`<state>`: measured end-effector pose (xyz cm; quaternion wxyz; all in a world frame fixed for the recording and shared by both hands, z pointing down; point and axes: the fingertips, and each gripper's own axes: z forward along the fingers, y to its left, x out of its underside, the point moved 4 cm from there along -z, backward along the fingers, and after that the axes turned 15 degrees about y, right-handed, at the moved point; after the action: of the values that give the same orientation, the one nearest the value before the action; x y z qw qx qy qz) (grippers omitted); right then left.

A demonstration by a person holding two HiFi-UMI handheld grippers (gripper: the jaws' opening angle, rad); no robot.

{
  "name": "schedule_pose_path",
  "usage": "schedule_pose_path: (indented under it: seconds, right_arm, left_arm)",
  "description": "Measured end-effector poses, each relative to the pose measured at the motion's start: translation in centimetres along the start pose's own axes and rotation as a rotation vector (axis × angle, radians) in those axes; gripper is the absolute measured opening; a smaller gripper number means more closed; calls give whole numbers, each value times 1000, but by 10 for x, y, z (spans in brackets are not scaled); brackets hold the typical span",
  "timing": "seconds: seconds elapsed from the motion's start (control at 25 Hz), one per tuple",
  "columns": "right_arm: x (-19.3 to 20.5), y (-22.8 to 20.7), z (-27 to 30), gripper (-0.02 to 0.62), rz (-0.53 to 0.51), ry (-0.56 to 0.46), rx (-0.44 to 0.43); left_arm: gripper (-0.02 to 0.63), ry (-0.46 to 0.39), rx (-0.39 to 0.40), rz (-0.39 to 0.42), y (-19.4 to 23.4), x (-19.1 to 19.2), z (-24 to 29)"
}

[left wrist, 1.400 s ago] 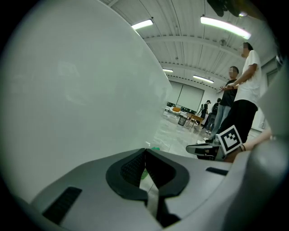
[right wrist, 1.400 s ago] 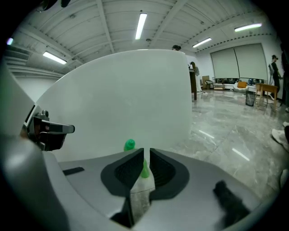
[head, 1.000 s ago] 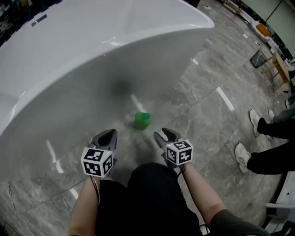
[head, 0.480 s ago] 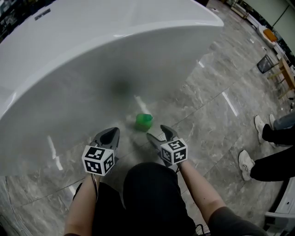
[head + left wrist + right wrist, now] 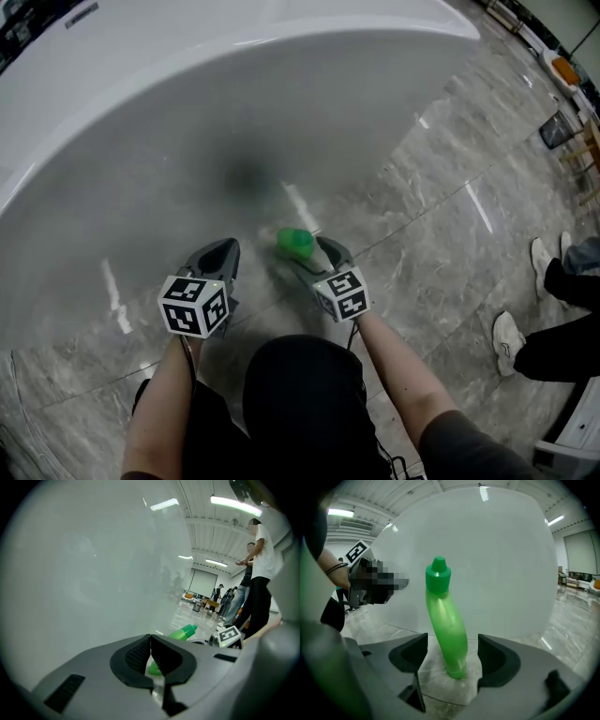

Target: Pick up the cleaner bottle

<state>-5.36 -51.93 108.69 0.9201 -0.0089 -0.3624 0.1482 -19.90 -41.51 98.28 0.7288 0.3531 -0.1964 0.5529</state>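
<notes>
**A:** Where is the cleaner bottle?

**B:** The green plastic cleaner bottle (image 5: 446, 625), with its bent neck and green cap, stands on its base on the grey marble-patterned floor tiles (image 5: 422, 234). It is near the foot of the big glossy white bathtub (image 5: 187, 141), on the outer side. It has not been lifted.

**A:** So how far along is the pick-up?

**B:** I'd say the approach is about done. The right gripper (image 5: 314, 261) is low at the tub's foot. Its jaws have just been opening and now stand wide apart, with the lower part of the bottle between them. Neither pad touches it.

**A:** And the other one?

**B:** The left gripper (image 5: 150, 654) sits beside it, facing the tub wall. Its jaws are pressed together with nothing between them.

**A:** What's left?

**B:** Closing the right jaws on the bottle and lifting it off the tiles
</notes>
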Motion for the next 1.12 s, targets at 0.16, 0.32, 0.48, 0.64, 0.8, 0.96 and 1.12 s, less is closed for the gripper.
schedule_pose_path:
  seconds: [0.16,0.32,0.48,0.64,0.8,0.96,1.12]
  right_arm:
    - [-5,2,15,313,-23,19,-29]
    - [-9,5,25,313,-80,20,-64]
    - [-13,6,34,312,-145,7,-70]
    - [-17,4,46,311,-140,-12,-80]
    - [-18,8,55,311,-157,-28,-92]
    - [-18,7,58,311,-137,-54,-88]
    - [-20,10,60,294,-183,-55,-68]
  left_arm:
    - [15,25,-5,42,-2,4,8]
    - [15,49,-13,39,0,14,15]
    - [15,73,-16,24,3,19,22]
    - [15,83,-26,-2,7,20,22]
    - [15,92,-35,0,7,20,20]
    - [15,115,-42,38,5,26,19]
    - [15,118,-48,27,7,30,16]
